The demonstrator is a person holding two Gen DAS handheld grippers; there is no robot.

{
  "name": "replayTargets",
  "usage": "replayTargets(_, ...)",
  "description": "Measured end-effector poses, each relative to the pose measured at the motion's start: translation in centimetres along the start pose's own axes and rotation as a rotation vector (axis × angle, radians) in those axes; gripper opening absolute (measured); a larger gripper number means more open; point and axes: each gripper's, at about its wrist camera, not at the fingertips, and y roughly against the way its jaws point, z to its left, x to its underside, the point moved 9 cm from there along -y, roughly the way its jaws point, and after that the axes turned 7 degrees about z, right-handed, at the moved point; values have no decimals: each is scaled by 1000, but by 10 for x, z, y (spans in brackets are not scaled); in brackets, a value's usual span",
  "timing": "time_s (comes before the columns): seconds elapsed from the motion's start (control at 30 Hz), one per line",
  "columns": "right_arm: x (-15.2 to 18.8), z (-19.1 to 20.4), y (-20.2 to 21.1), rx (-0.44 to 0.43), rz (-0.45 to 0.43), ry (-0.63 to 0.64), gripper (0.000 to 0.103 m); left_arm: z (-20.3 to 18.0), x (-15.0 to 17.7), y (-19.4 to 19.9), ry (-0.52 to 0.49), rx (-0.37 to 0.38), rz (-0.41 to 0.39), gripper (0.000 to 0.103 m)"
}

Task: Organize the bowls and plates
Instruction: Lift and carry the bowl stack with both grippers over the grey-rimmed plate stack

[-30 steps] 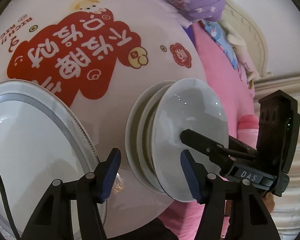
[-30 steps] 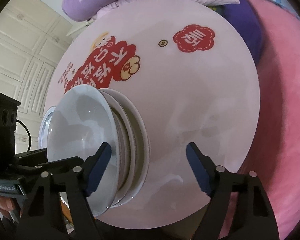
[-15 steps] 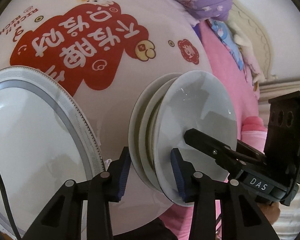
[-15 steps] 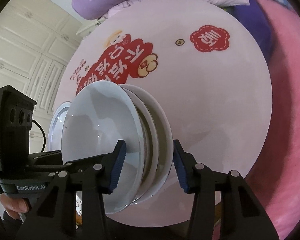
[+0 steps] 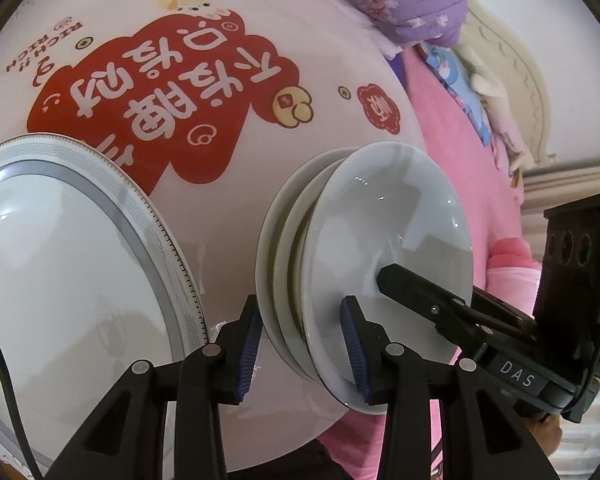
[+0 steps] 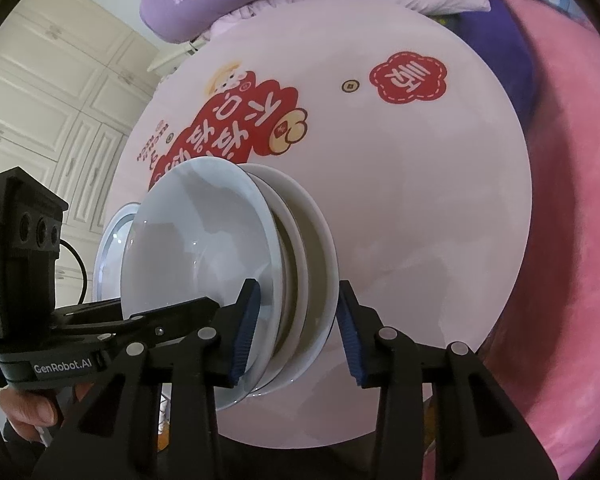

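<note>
Near the front edge of the round pink table, both the left gripper and the right gripper, whose jaws have just been closing, pinch the stack of white dishes from opposite sides, while the large patterned plate lies beside it near the table's left edge.

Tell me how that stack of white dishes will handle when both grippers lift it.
The stack of white dishes looks glazed and glossy, so it may slip against the pads. It is three loose pieces, so they could shift or rattle if tilted. The left gripper and right gripper clamp opposite rims, which probably steadies it; being ceramic, it would likely chip if dropped.
</note>
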Motion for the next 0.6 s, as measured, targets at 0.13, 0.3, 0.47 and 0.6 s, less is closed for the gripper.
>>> replayTargets(0.13,-1,1,0,7,-6,3,38,-1,0,2,2,-3,4,36)
replayTargets(0.3,-3,0,4,15,-15,2,38,-2,-1,3,0,-1,3,36)
replayTargets(0.47,-5,1,8,16,-21,2,38,-4,-4,7,-3,0,0,36)
replayTargets(0.6,-7,4,14,15,-27,8,38,-6,-6,14,-5,-1,-4,35)
